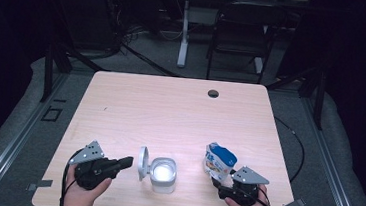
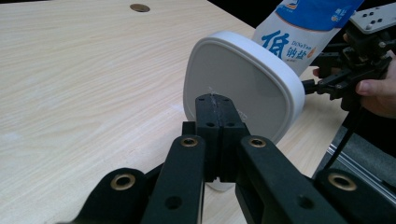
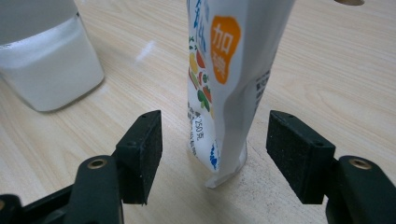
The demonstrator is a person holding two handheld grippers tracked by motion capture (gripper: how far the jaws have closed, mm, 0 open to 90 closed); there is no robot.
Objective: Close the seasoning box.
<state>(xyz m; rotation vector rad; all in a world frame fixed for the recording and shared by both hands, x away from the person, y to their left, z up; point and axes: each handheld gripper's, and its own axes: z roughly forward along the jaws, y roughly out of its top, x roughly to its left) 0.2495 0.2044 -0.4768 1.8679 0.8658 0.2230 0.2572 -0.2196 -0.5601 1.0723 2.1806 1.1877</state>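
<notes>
Pale wood table (image 1: 136, 99) (grommet hole), jar (image 1: 163, 175), salt pouch (image 1: 219, 161)

Light wood table (image 1: 170, 107), round cable hole (image 1: 213, 93) near its far edge. Beyond the far edge: black chair (image 1: 240, 32), white desk leg (image 1: 184, 35), floor cables (image 1: 140, 54).
</notes>
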